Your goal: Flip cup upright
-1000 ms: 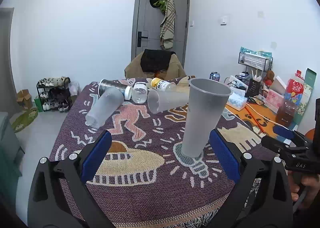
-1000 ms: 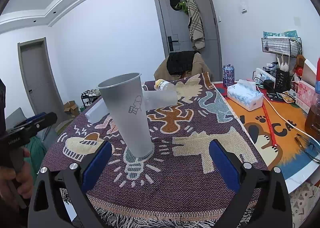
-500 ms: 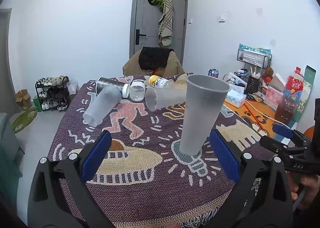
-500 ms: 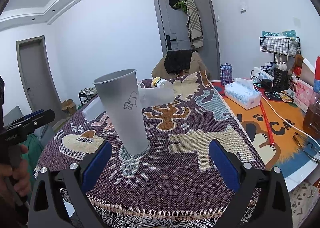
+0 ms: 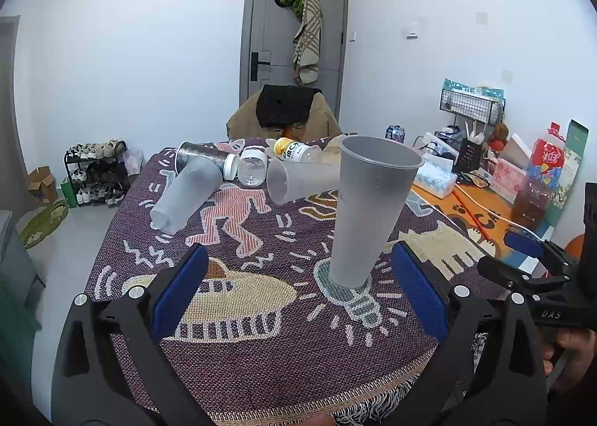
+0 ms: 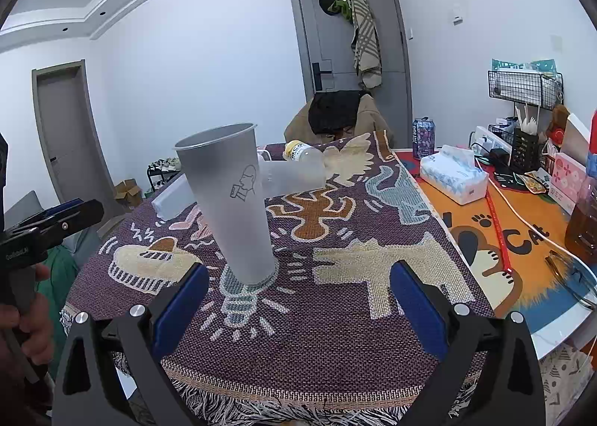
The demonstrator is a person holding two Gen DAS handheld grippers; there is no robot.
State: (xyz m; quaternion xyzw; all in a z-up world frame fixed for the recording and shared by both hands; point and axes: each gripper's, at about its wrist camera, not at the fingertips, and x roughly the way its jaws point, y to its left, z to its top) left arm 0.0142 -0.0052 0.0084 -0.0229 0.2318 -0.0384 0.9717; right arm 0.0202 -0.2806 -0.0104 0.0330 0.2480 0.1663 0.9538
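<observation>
A tall frosted grey cup (image 5: 367, 209) stands upright, mouth up, on the patterned table rug (image 5: 261, 362); it also shows in the right wrist view (image 6: 231, 198) with a small line drawing on its side. My left gripper (image 5: 298, 289) is open and empty, a little in front of the cup. My right gripper (image 6: 294, 299) is open and empty, in front of the cup and to its right. Two more frosted cups lie on their sides behind: one at the left (image 5: 184, 198), one in the middle (image 5: 302, 179).
A silver can (image 5: 203, 161), a clear jar (image 5: 252, 172) and a yellow-capped bottle (image 5: 296, 149) lie at the table's far end. A tissue box (image 6: 453, 179), a cable, a wire rack and boxes crowd the orange mat (image 6: 522, 239) on the right. A chair stands behind.
Both grippers have drawn back slightly from the upright cup. The cup stays standing in place.
</observation>
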